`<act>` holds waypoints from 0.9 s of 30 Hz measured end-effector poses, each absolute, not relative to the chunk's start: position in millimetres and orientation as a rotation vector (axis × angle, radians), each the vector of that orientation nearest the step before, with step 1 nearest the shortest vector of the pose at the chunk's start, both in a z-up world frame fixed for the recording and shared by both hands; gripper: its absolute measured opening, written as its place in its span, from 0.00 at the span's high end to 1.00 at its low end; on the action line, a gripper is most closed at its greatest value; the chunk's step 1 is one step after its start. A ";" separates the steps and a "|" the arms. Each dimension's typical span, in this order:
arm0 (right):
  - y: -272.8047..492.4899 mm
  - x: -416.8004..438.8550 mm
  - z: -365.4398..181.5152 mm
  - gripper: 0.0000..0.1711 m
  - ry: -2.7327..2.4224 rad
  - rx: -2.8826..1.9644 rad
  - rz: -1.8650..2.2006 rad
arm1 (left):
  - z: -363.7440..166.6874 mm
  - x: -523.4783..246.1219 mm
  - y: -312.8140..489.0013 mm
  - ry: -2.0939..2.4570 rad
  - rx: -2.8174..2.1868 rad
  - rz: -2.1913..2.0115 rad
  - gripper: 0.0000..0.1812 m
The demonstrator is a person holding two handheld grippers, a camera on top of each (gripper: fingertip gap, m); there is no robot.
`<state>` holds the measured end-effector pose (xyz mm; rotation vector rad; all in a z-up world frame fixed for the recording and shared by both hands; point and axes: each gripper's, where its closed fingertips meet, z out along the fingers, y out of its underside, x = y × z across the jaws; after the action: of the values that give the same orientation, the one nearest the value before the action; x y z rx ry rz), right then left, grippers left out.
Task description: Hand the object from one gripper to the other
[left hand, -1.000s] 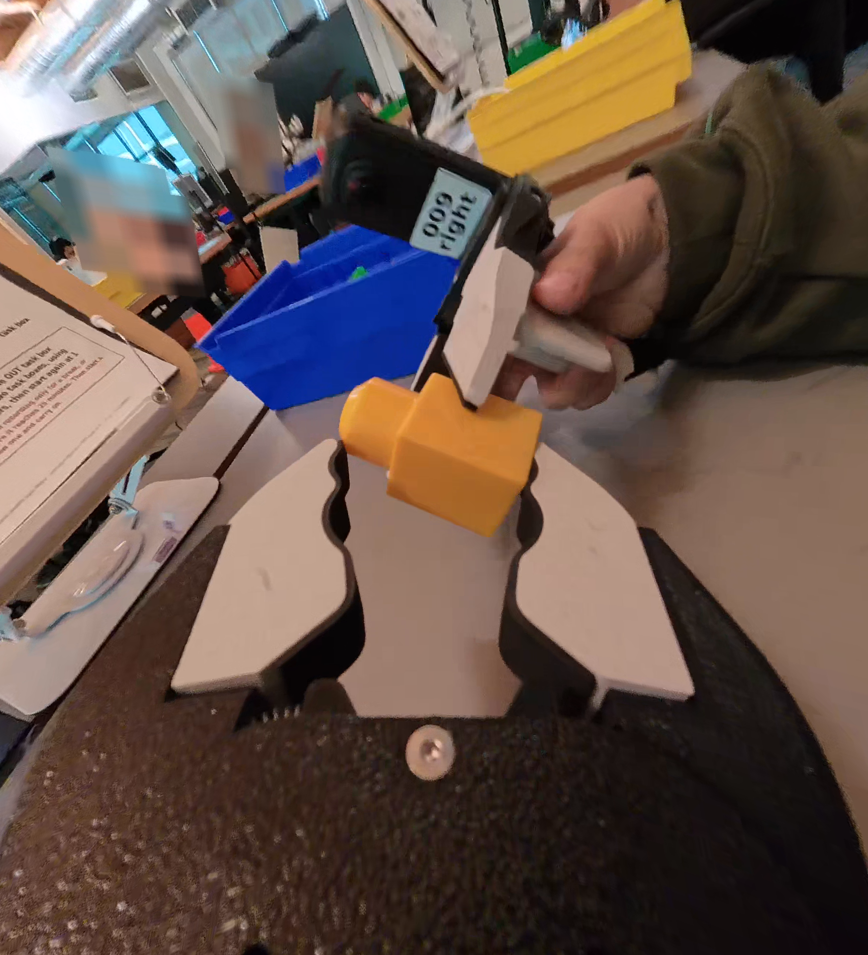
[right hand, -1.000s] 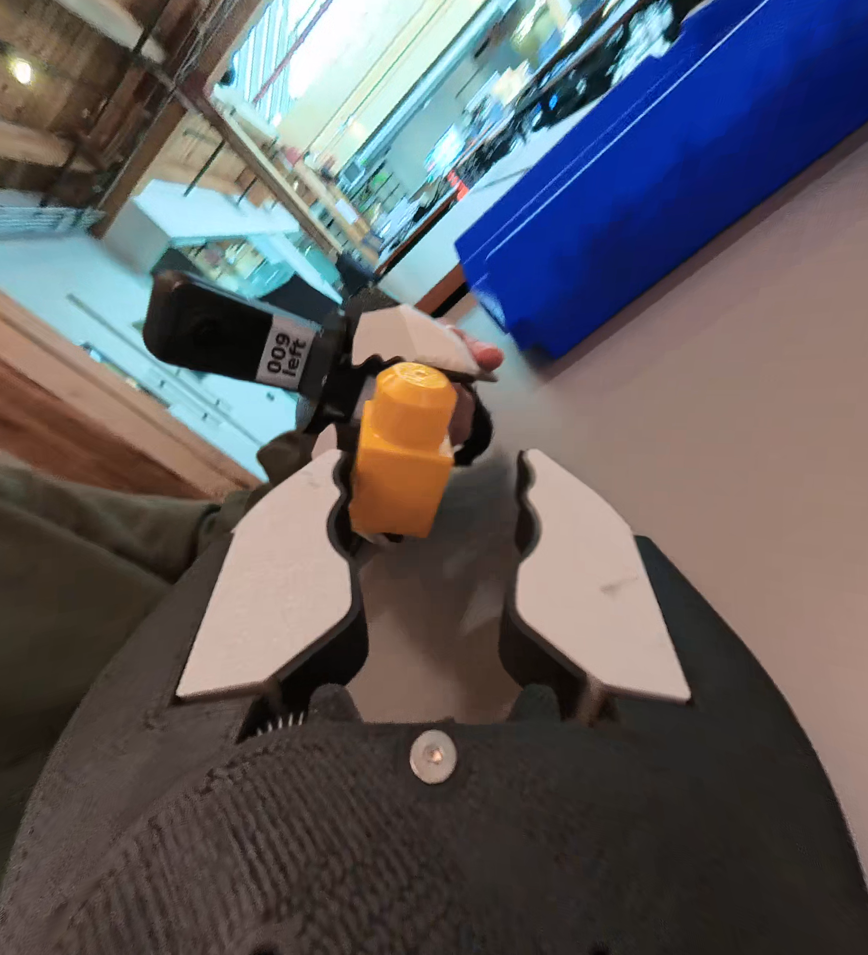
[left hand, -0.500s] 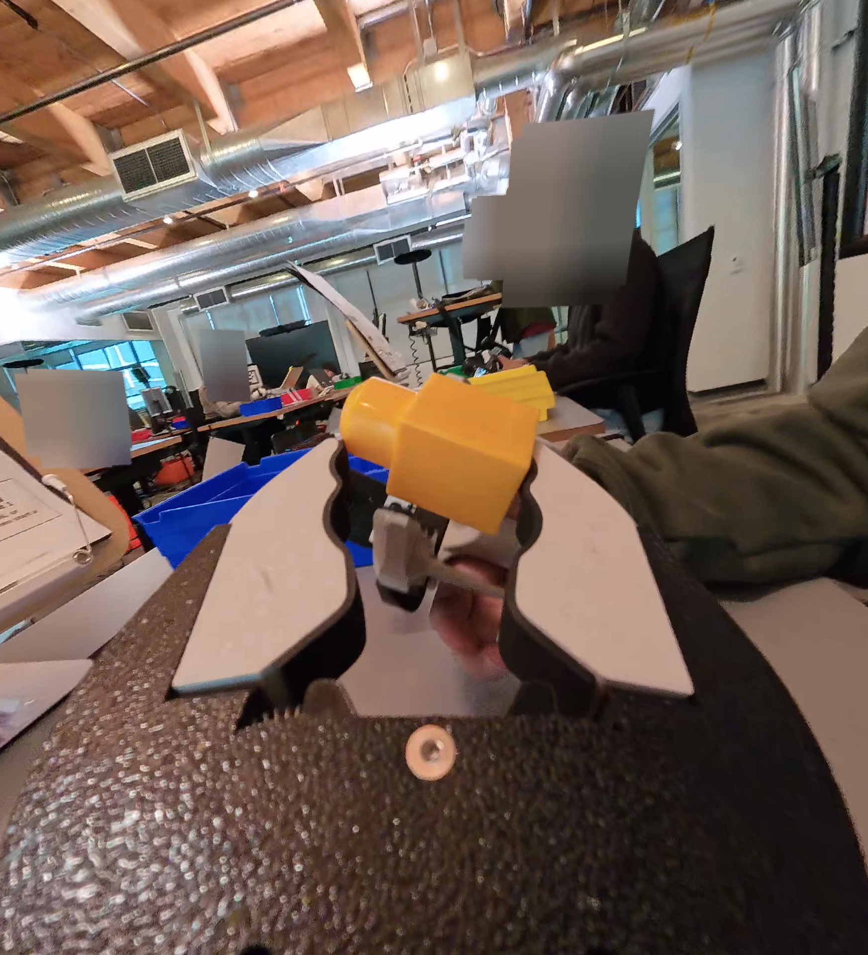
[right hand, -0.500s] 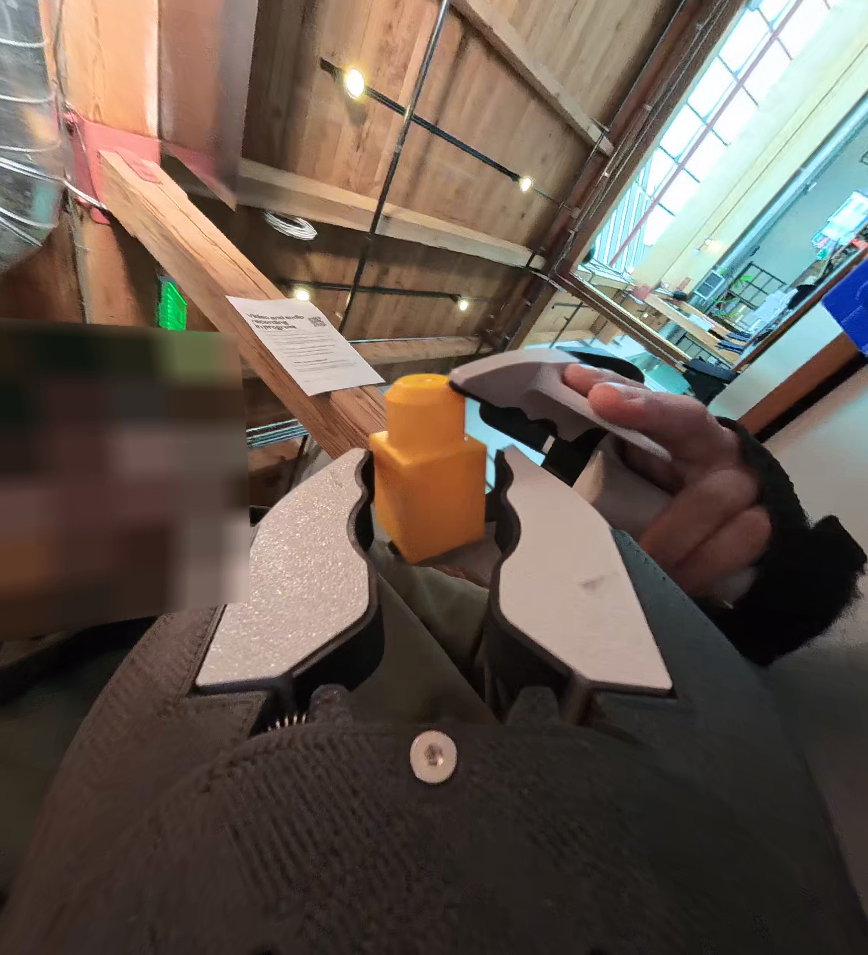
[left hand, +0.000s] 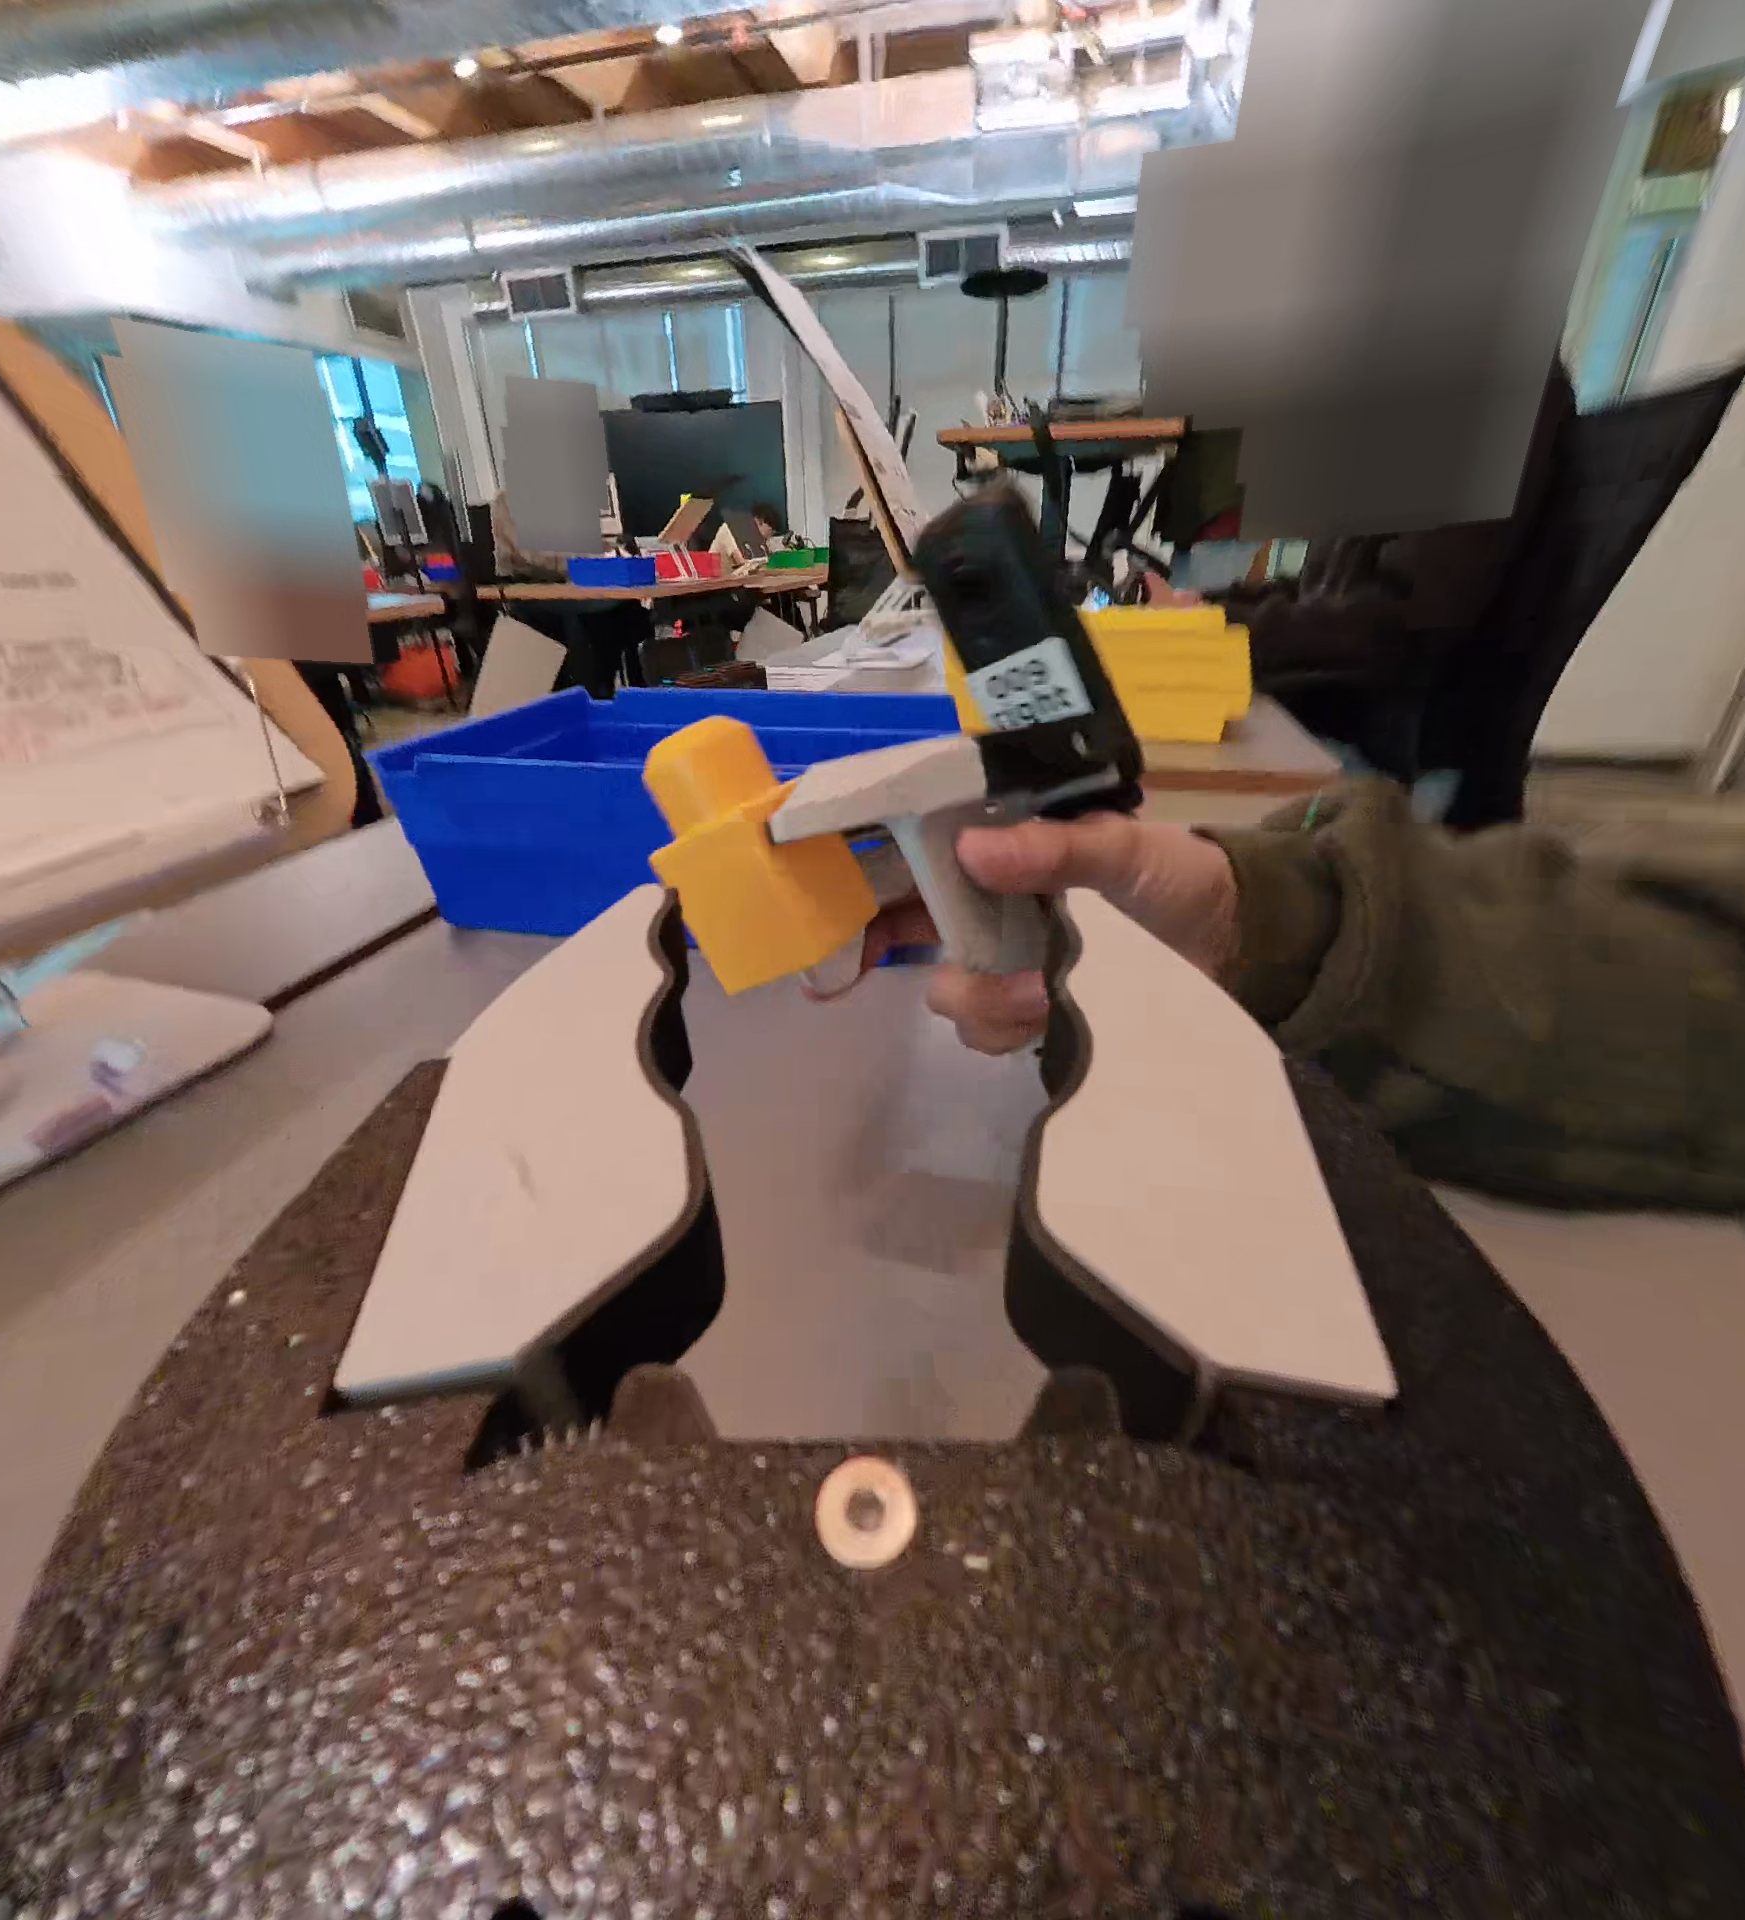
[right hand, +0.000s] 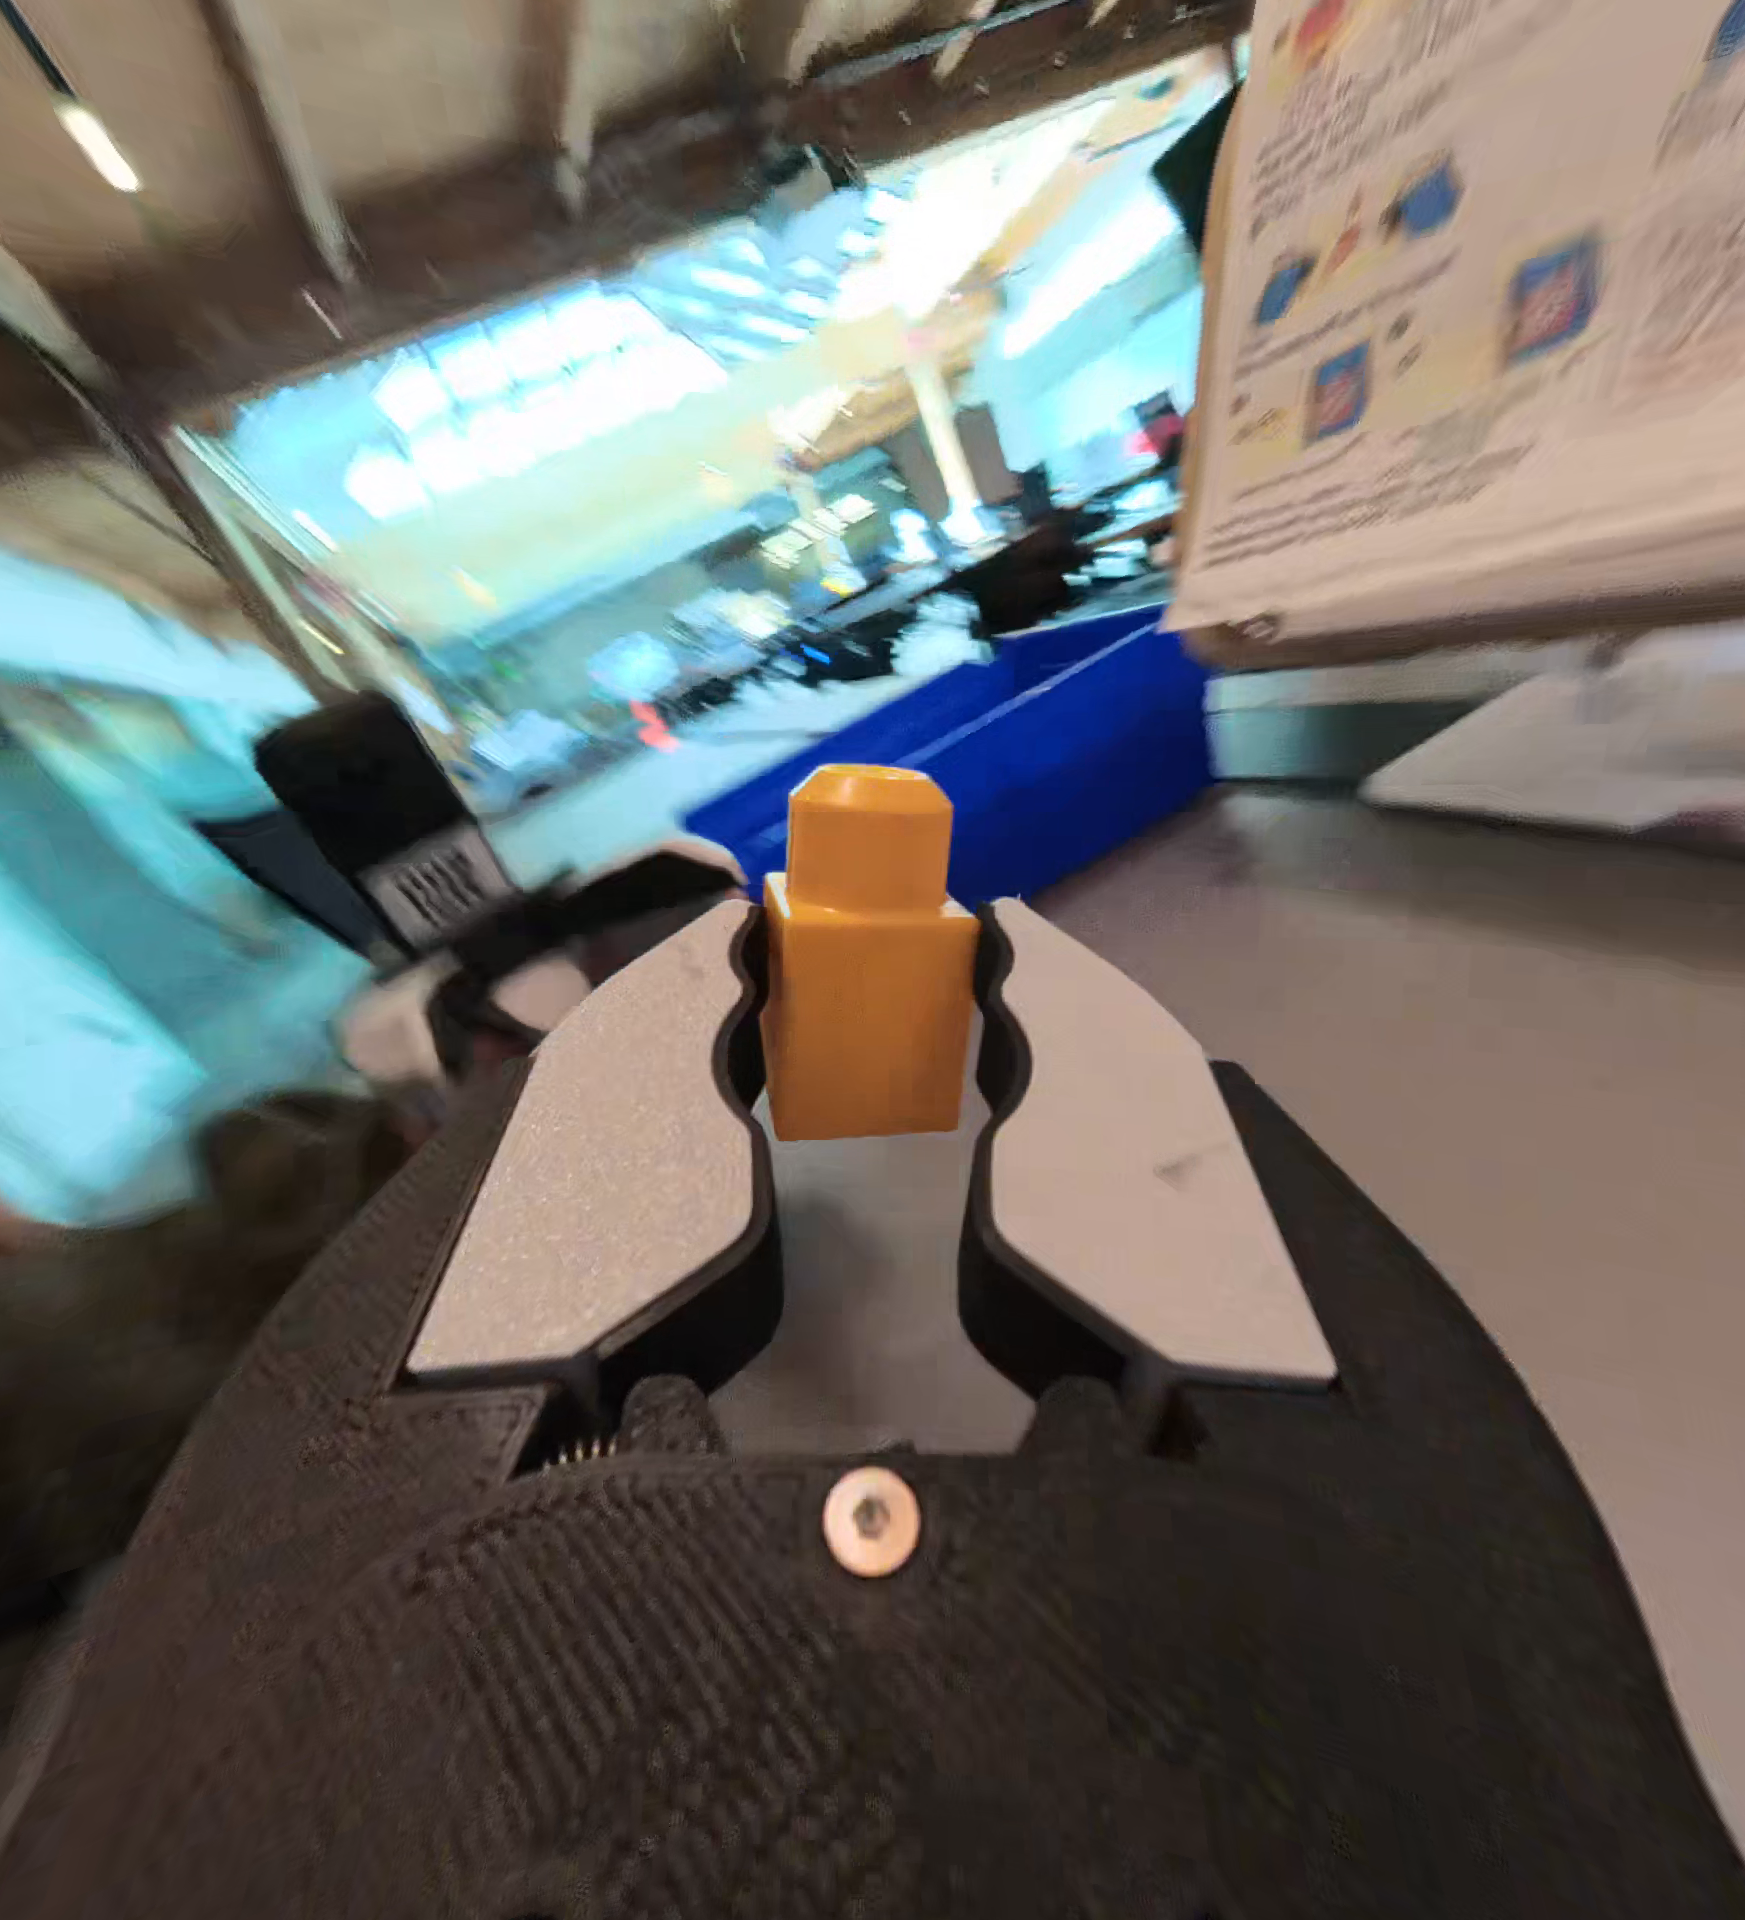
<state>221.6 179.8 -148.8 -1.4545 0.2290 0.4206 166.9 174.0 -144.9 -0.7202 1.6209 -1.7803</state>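
Right gripper (right hand: 868, 997): clamped on yellow block (right hand: 863, 1023), squarely gripped
Left gripper (left hand: 863, 987): released, empty
Advice: draw apart straight, grip firm

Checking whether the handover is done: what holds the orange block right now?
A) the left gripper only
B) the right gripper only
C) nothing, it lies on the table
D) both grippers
B: the right gripper is clamped on the orange block, while the left gripper stands open and empty.
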 end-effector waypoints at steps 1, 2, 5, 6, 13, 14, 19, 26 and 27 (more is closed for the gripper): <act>176.7 226.4 -150.4 0.78 0.171 -1.513 0.261 | -143.1 170.1 177.5 1.591 -0.804 -1.847 0.67; 174.5 231.6 -152.3 0.78 0.121 -1.566 0.094 | -142.9 173.9 181.1 1.565 -0.897 -1.906 0.67; 171.4 248.1 -160.0 0.78 0.032 -1.685 -0.414 | -156.2 188.4 193.0 1.547 -1.168 -1.903 0.65; 173.5 247.2 -162.5 0.78 -0.018 -1.707 -0.533 | -159.8 192.1 196.3 1.533 -1.228 -1.877 0.64; 200.4 220.6 -181.0 0.78 -0.095 -1.778 -0.781 | -165.7 203.0 200.8 1.410 -1.450 -1.819 0.68; 201.8 218.4 -181.1 0.78 -0.099 -1.781 -0.798 | -169.1 203.8 200.9 1.423 -1.458 -1.793 0.69; 207.0 209.2 -184.2 0.78 -0.112 -1.784 -0.752 | -175.0 205.1 200.3 1.425 -1.446 -1.788 0.81; 208.9 200.1 -182.3 0.73 -0.122 -1.756 -0.537 | -176.4 201.8 200.9 1.507 -1.319 -1.759 0.85; 209.1 193.5 -181.0 0.71 -0.139 -1.747 -0.406 | -175.4 198.6 201.8 1.549 -1.272 -1.760 0.85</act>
<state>193.5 209.1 -181.0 -1.7473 -0.1390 -0.4062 198.6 201.8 -175.4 -1.2724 1.5491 -1.7597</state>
